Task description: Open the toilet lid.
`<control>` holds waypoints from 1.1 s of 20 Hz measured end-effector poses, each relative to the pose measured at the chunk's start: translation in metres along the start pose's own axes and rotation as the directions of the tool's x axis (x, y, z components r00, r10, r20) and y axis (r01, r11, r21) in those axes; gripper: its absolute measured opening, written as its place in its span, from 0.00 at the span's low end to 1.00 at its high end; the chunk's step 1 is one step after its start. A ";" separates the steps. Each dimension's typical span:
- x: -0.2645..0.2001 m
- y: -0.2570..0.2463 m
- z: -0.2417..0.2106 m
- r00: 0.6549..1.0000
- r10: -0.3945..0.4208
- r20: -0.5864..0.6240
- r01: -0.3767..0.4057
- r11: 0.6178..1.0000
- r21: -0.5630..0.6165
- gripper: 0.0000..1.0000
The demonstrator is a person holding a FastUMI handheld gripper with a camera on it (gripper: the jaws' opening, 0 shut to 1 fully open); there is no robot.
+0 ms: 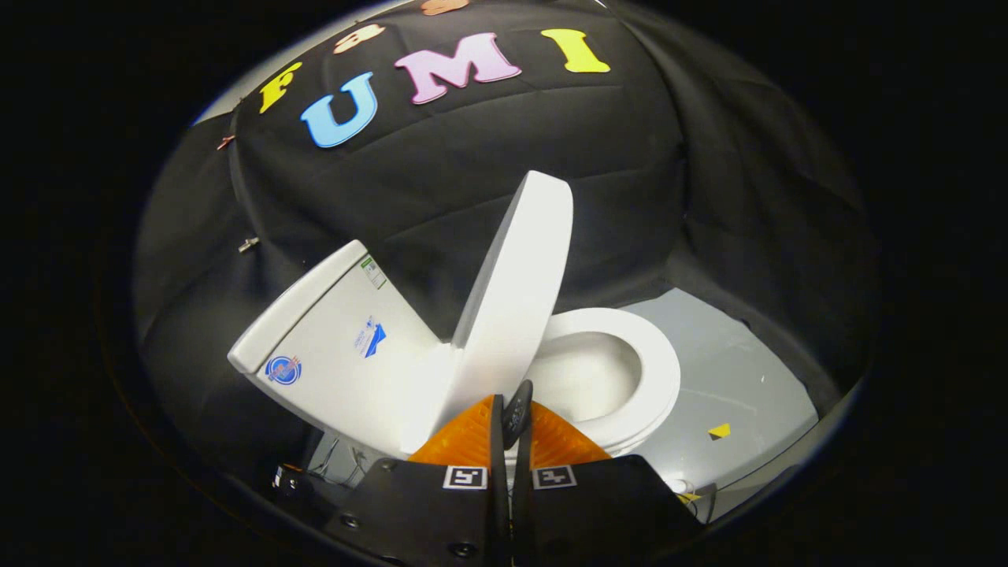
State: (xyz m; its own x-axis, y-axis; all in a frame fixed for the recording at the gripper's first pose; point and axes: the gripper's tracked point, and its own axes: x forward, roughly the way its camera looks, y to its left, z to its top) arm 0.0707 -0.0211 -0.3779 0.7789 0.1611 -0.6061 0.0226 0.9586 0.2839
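A white toilet stands just ahead of my fingers, seen from the side. Its lid (516,291) is raised and stands steeply, leaning toward the tank (331,346) without resting on it. The seat ring (657,370) lies down around the open bowl (587,378). My gripper (510,421) is low and close to the lid's hinge end. Its fingers are pressed together, with nothing visible between them. The fingertips overlap the lid's lower edge in the view, and I cannot tell whether they touch it.
The toilet sits on a grey floor panel (740,370) bearing a small yellow mark (718,431). Black cloth walls close in behind and on both sides. Some cables (339,457) lie on the floor beside the tank's base.
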 end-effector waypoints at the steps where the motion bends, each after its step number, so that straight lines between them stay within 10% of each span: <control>1: -0.002 0.009 0.002 1.000 0.004 0.006 -0.004 1.000 -0.029 0.06; 22: -0.004 0.185 0.007 0.974 0.219 0.055 -0.193 0.934 -0.302 0.07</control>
State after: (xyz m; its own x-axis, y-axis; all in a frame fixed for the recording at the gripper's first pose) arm 0.0757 0.1537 -0.3176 0.7982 0.3540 -0.4873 -0.3184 0.9348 0.1575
